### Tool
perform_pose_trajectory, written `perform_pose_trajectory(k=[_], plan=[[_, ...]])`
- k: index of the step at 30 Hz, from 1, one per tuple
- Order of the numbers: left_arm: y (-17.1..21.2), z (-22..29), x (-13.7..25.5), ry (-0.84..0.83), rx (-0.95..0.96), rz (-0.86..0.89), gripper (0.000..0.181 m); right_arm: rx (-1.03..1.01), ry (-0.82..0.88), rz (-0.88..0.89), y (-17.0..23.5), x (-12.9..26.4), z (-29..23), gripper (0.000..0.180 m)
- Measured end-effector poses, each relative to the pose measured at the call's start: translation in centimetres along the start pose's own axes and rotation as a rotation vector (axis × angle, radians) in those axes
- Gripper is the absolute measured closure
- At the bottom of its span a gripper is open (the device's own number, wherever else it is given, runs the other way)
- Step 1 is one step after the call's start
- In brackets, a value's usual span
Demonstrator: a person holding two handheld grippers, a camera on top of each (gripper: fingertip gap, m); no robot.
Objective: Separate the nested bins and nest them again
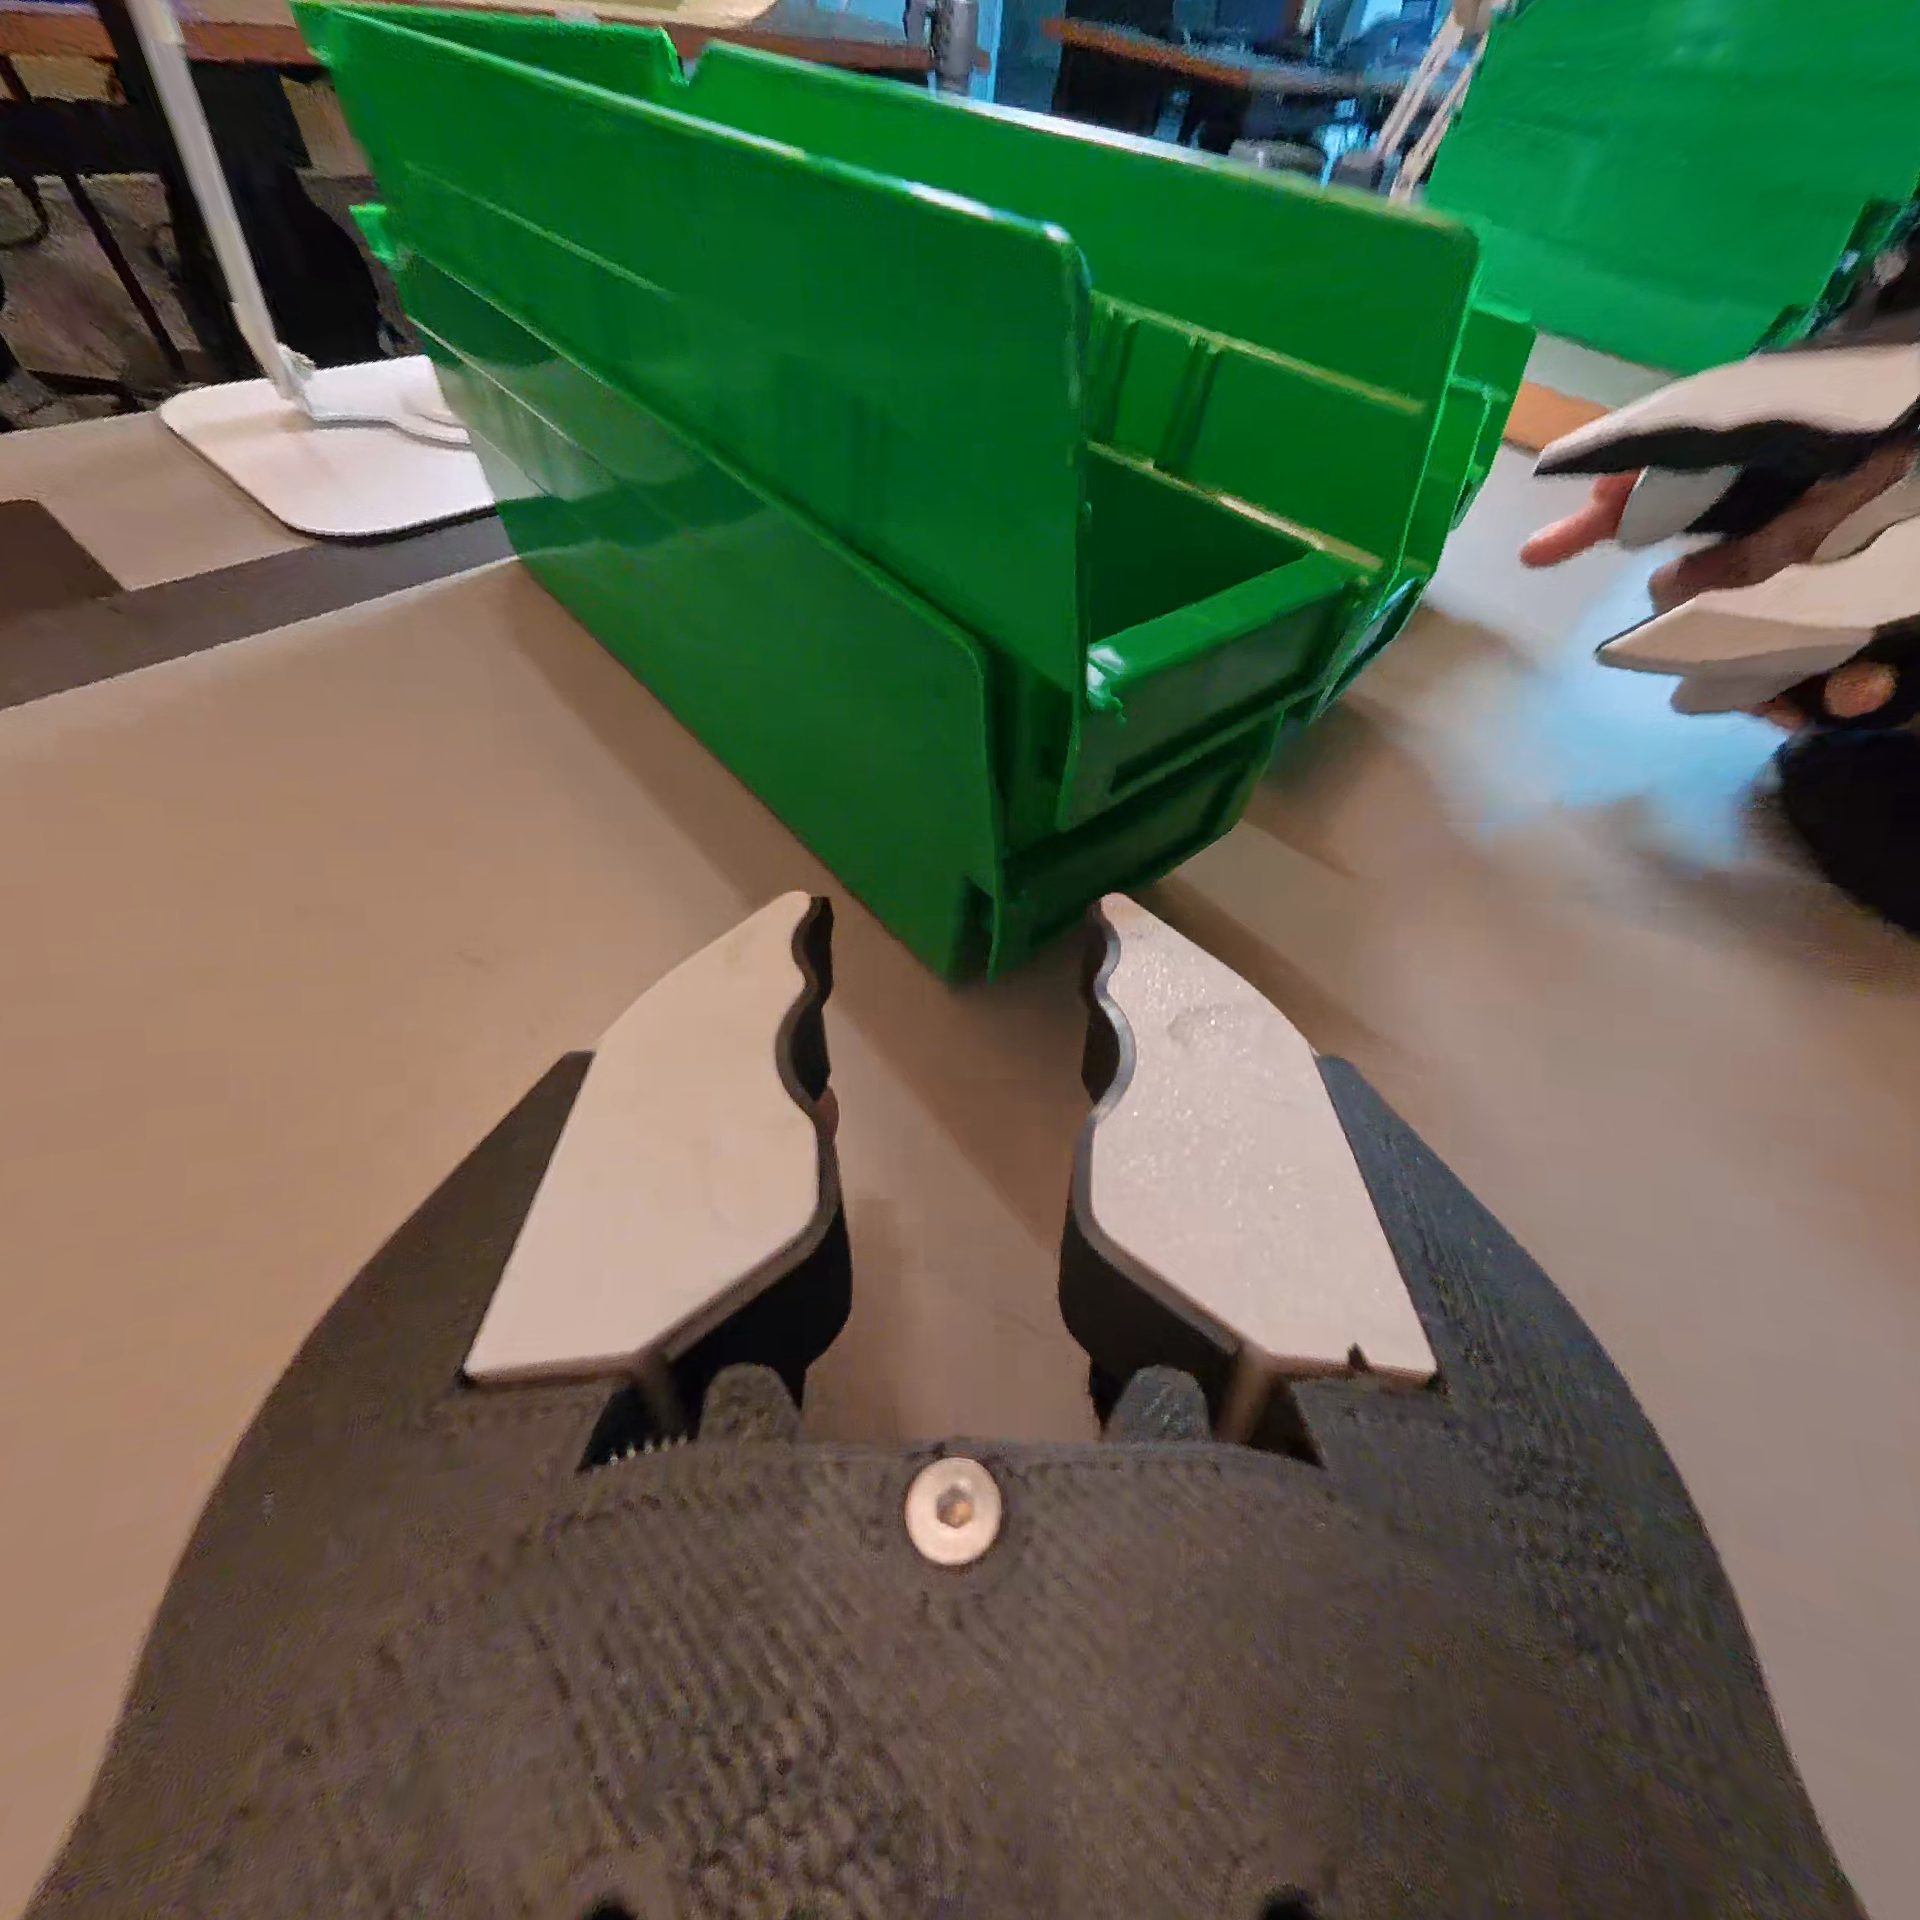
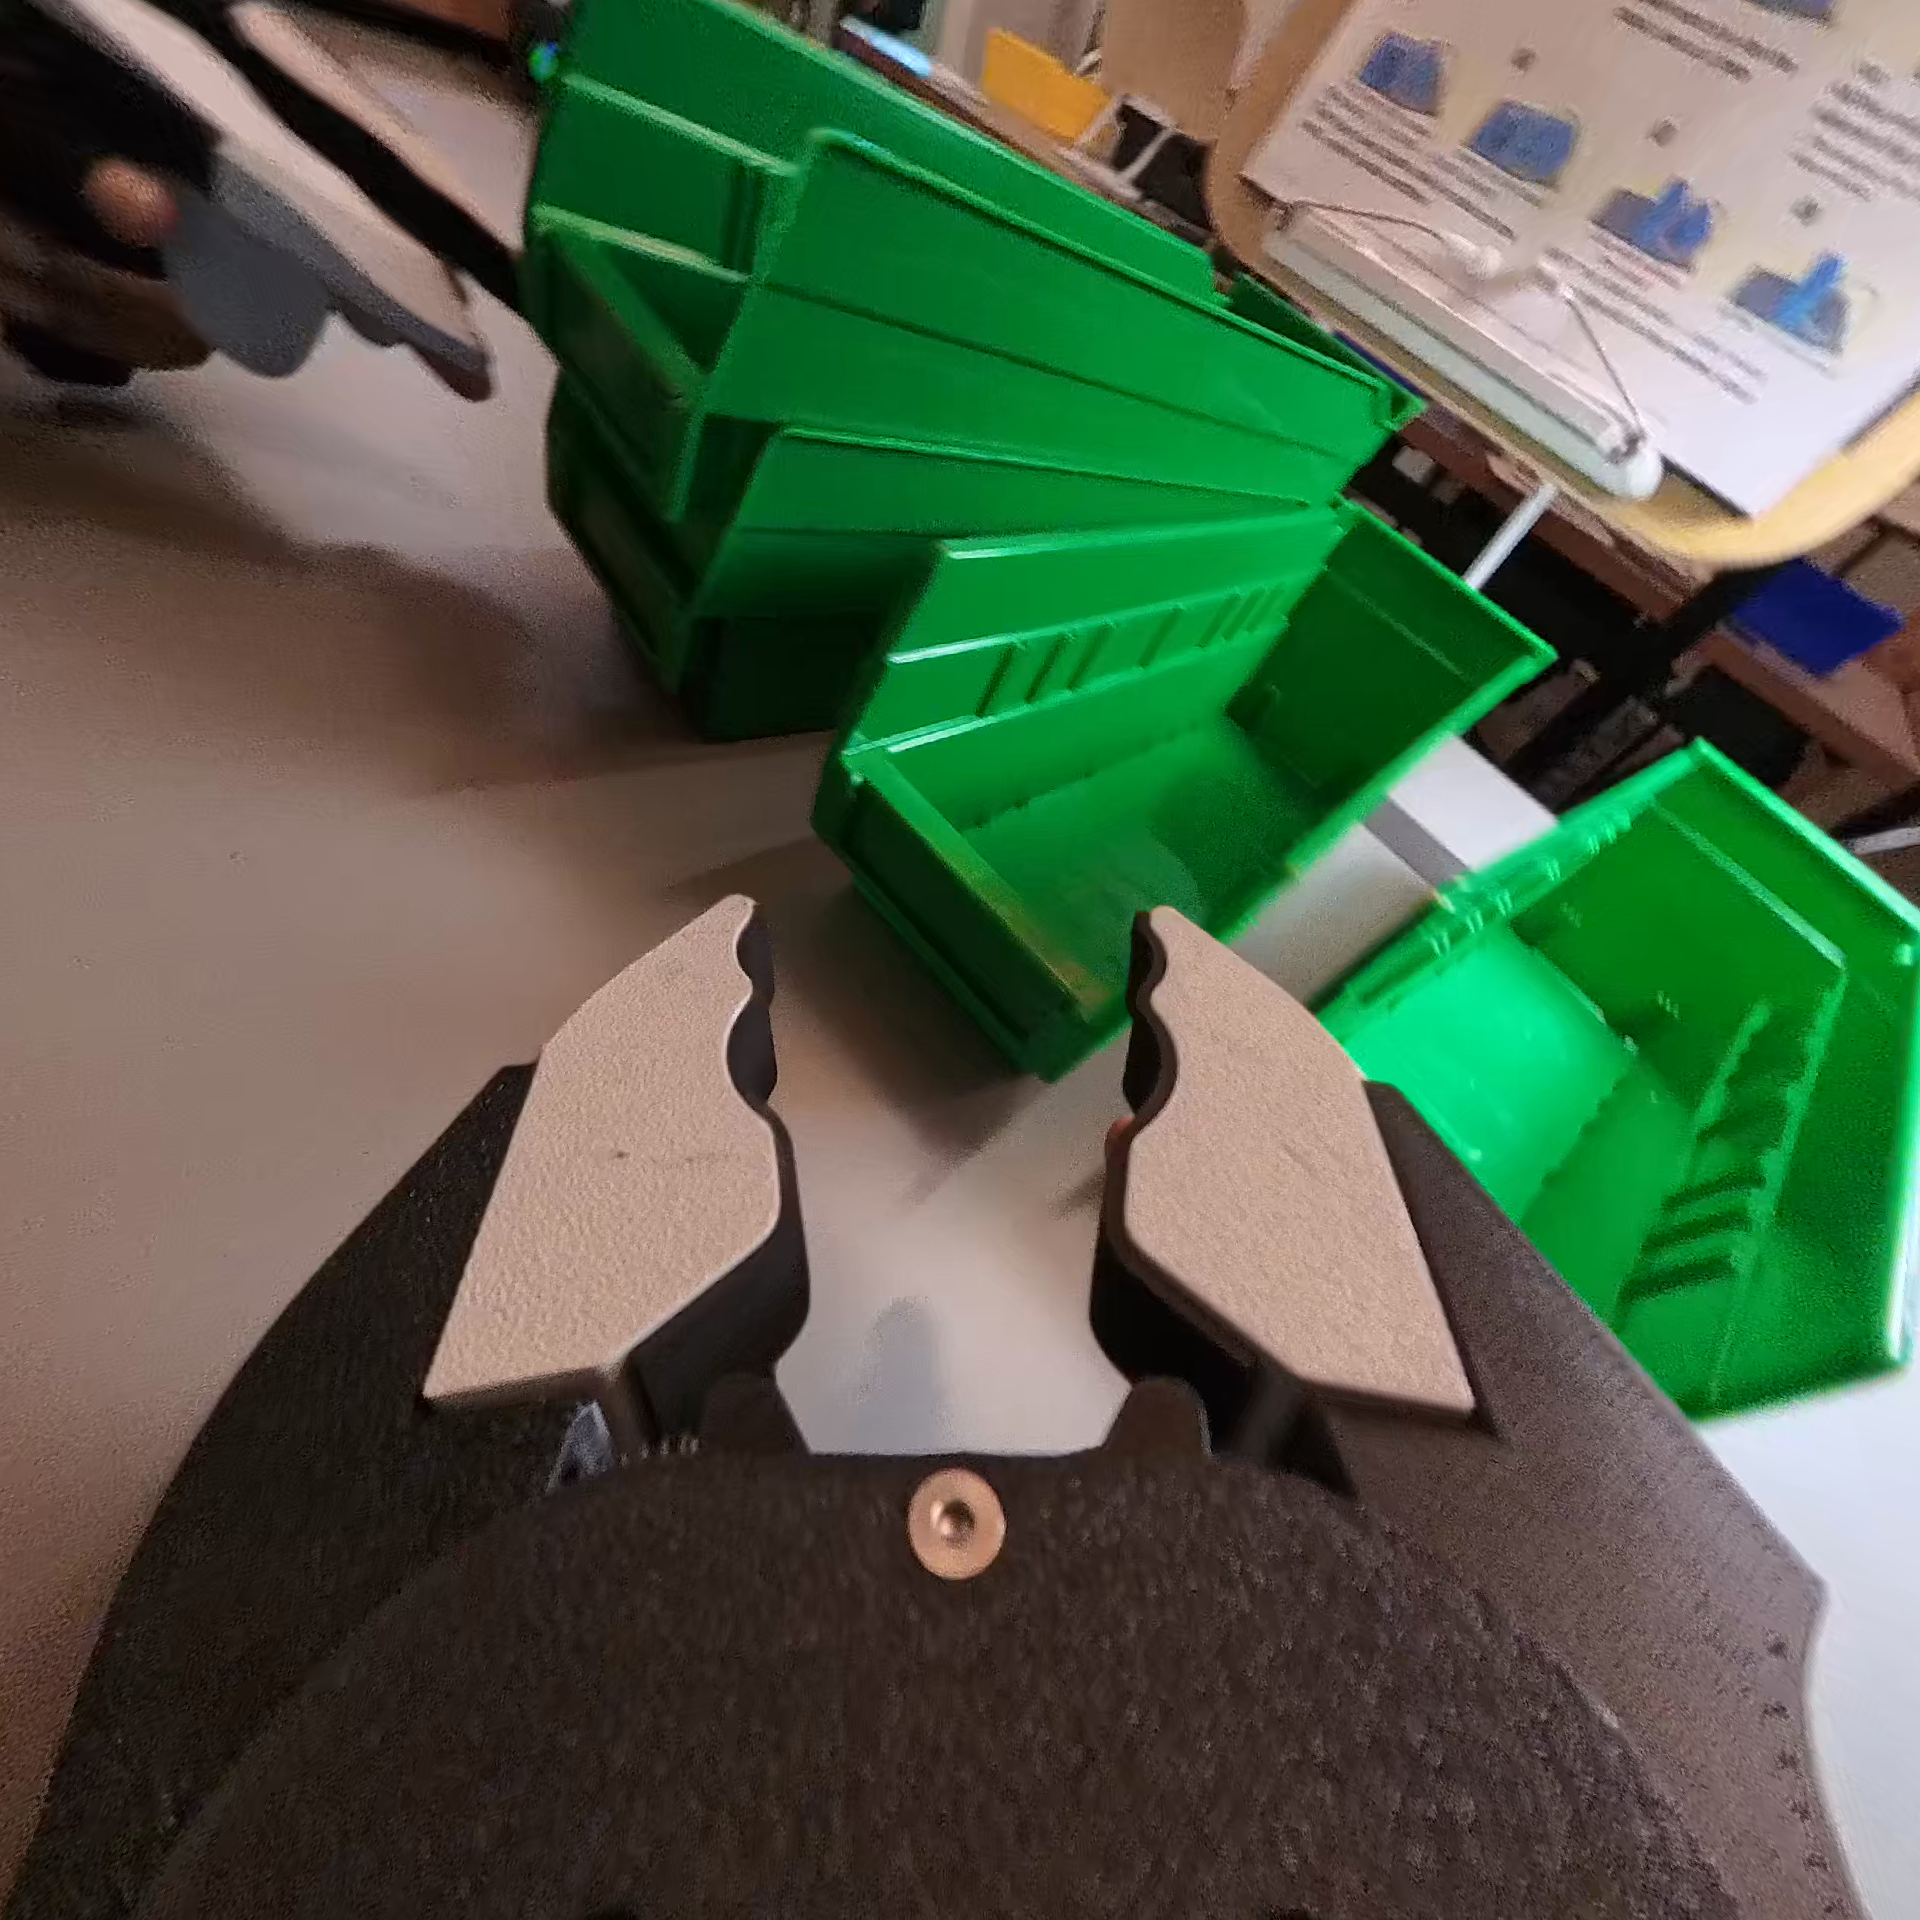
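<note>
A grey table [image 1: 312,935] fills both views, with the nested stack of green bins [image 1: 831,468] in the upper centre of the left wrist view. Two separate green bins, one [image 2: 1143,831] mid-frame and another [image 2: 1662,1143] at right, show in the right wrist view. The left gripper [image 1: 961,935] and right gripper [image 2: 945,935] hover at lower centre, jaws apart and empty.

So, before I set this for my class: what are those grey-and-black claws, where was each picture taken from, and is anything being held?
Each claw is a hand-held two-finger gripper with a camera looking along its fingers. One picture comes from the left gripper, the other from the right gripper. Both are open and hold nothing. On the beige table stands a stack of nested green bins. The right view also shows two separate green bins lying apart beside the stack.
</note>
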State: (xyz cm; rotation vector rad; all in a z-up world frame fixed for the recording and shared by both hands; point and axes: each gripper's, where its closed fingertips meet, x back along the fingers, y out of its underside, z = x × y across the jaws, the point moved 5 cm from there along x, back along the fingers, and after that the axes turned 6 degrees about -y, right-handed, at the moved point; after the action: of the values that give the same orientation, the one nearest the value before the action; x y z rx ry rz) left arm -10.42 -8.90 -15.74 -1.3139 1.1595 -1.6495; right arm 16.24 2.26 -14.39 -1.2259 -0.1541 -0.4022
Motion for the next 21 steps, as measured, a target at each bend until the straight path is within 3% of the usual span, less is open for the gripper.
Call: perform_pose_trajectory(k=[6, 13, 16, 21], plan=[[-0.1, 3.7, -2.0, 0.026, -0.235, -0.06, 0.142, 0.371, -0.043, -0.257, -1.1, -4.5, -1.3, 0.113], [-0.3, 3.1, 0.4, 0.041, -0.176, 0.009, 0.147, 0.484, -0.178, -0.674, 0.9, -7.9, 0.1, 0.114], [0.0, 2.7, 1.2, 0.037, -0.164, 0.015, 0.146, 0.547, -0.14, -0.69, 1.5, -8.4, 0.7, 0.147], [-0.4, 3.3, 1.4, 0.049, -0.185, 0.031, 0.146, 0.552, -0.164, -0.662, 0.9, -7.1, 0.1, 0.15]])
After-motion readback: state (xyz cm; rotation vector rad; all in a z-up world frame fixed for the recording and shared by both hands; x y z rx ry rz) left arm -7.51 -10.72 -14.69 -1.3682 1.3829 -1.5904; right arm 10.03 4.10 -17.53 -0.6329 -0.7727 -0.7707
